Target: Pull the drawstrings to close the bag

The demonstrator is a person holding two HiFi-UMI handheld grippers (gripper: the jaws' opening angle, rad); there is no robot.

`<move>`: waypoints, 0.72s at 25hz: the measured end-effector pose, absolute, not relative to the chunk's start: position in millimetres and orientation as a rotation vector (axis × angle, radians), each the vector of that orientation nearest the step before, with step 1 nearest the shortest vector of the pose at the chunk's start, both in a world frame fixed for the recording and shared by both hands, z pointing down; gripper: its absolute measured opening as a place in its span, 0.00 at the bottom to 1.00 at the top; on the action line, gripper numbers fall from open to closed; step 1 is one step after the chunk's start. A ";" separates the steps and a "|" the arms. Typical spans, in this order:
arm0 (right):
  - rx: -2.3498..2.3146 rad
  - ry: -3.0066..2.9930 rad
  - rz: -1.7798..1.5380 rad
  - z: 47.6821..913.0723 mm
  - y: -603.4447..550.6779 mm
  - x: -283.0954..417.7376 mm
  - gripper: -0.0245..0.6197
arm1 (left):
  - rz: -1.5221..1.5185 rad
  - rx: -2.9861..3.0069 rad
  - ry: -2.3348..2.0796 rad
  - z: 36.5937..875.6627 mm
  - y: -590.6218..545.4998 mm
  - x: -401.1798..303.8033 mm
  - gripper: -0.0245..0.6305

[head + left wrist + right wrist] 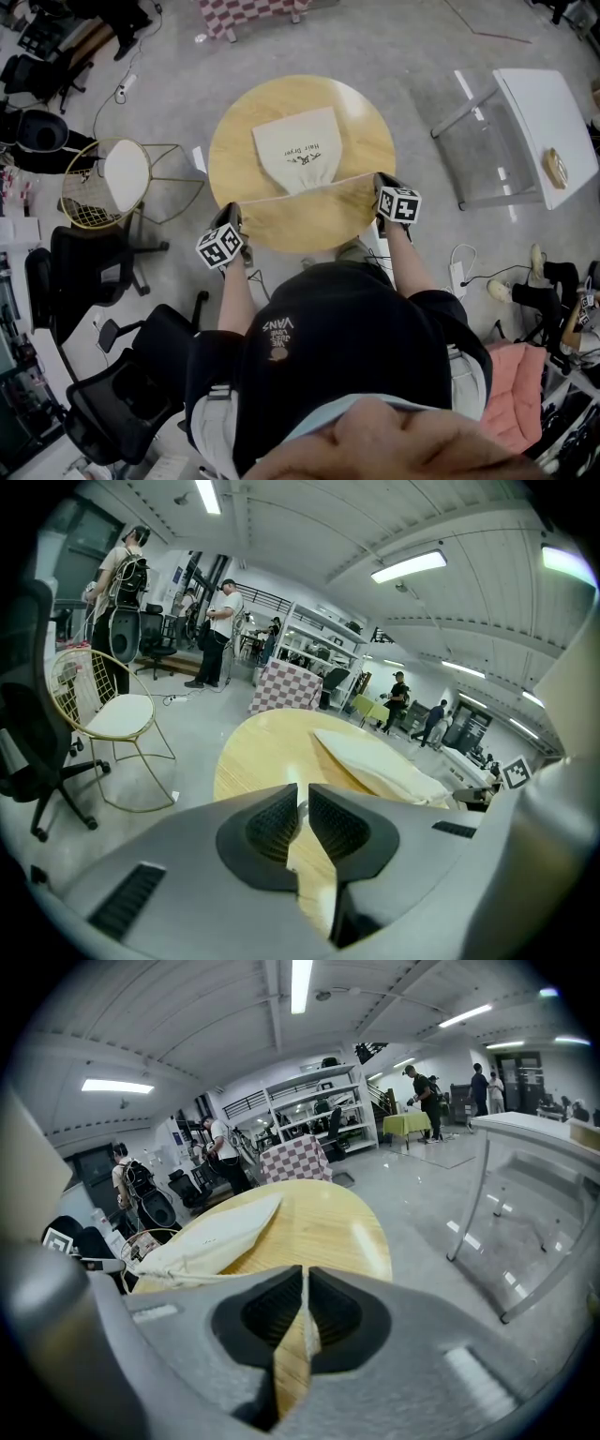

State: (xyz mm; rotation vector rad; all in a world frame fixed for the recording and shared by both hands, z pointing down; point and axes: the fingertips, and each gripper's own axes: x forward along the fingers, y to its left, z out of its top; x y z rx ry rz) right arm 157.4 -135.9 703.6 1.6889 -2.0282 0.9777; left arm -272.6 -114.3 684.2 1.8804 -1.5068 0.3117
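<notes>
Our right gripper clenches the drawstring at the tabletop's lower right; our left gripper, lower left, stands released, bag centre.

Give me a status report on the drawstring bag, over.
Left gripper slightly open at drawstring. Right gripper shut on drawstring. Bag mouth gathered, on table. Nothing blocking.

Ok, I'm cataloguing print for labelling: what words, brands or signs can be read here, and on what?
"Hair Dryer": on the cream drawstring bag, upside down in the head view.
"VANS": on the person's dark top, upside down.
Smaller print beside both: too small to read.
Marker cubes: black-and-white patterns, no words.
</notes>
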 end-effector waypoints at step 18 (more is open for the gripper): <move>1.721 -2.029 0.999 700.1 -135.7 160.7 0.16 | 0.278 1.889 -1.495 679.5 -113.2 -274.1 0.16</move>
